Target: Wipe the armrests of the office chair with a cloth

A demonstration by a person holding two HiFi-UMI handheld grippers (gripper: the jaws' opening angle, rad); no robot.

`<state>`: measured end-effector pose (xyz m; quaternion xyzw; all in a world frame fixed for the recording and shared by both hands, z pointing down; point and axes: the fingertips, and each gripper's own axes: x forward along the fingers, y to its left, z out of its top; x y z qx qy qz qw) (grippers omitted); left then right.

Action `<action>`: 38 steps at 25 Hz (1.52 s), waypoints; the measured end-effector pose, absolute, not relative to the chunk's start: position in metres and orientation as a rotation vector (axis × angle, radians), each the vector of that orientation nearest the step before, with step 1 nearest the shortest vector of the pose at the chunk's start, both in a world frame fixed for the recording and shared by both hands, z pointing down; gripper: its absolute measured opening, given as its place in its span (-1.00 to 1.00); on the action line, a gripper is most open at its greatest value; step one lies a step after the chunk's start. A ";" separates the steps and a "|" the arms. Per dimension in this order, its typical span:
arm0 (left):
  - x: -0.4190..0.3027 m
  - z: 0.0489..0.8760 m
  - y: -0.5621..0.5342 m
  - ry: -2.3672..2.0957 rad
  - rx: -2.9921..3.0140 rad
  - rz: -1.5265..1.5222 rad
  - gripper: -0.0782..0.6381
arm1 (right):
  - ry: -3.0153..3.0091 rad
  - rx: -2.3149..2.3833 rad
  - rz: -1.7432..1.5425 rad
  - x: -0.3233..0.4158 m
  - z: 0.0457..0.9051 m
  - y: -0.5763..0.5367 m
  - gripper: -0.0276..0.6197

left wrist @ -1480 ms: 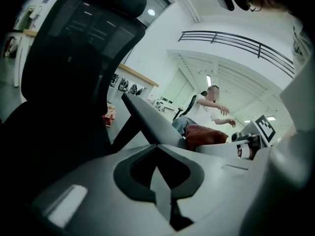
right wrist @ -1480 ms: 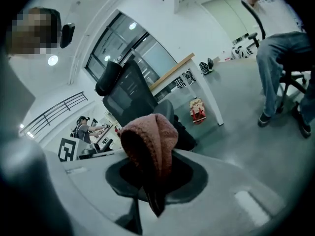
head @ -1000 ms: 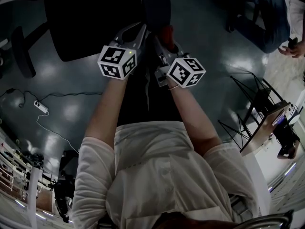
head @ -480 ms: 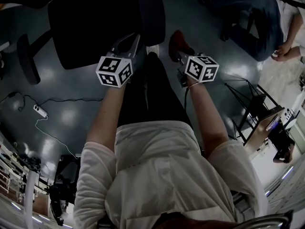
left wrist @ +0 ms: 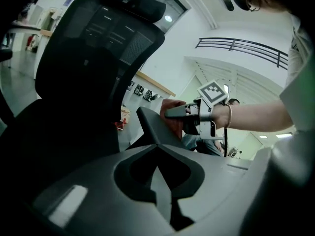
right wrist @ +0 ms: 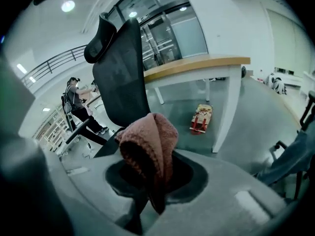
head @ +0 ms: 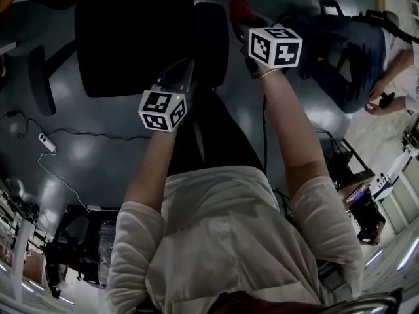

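Observation:
The black office chair point(head: 131, 38) stands just ahead of me, its mesh back point(left wrist: 93, 48) filling the left gripper view. My right gripper point(head: 245, 18) is shut on a red-brown cloth point(head: 239, 6) and is held out past the far end of the chair's right armrest point(head: 211, 41). In the right gripper view the cloth point(right wrist: 150, 144) bulges up out of the jaws. My left gripper point(head: 190, 63) sits beside that armrest point(left wrist: 150, 127), jaws together and holding nothing. The other armrest point(head: 40, 77) is at the far left.
A seated person in jeans point(head: 347, 38) is at the upper right. A power strip with its cable point(head: 42, 139) lies on the floor at left. A stand point(head: 357, 188) is at right and a cart point(head: 78, 247) at lower left. A wooden-topped desk point(right wrist: 197, 65) stands behind the chair.
My right gripper has carried the cloth forward, from close beside the left gripper to beyond the armrest's far end. The left gripper has barely moved.

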<state>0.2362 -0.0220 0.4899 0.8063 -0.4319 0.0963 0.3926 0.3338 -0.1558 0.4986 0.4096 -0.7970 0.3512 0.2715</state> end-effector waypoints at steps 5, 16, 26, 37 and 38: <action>0.241 0.495 -0.016 -1.108 1.998 0.231 -0.76 | -2.126 0.964 0.881 0.306 0.511 -0.195 -0.71; 0.237 0.497 -0.018 -1.171 1.916 0.137 -0.76 | -2.117 0.548 0.673 0.225 0.514 -0.200 -0.71; 0.220 0.496 -0.010 -1.165 1.901 0.127 -0.74 | -2.152 0.333 0.454 0.162 0.498 -0.168 -0.71; 0.168 0.498 0.019 -1.238 1.841 0.089 -0.74 | -2.152 0.218 0.512 0.156 0.498 -0.080 -0.71; 0.167 0.498 0.024 -1.228 1.847 0.091 -0.74 | -2.148 0.218 0.528 0.155 0.498 -0.071 -0.71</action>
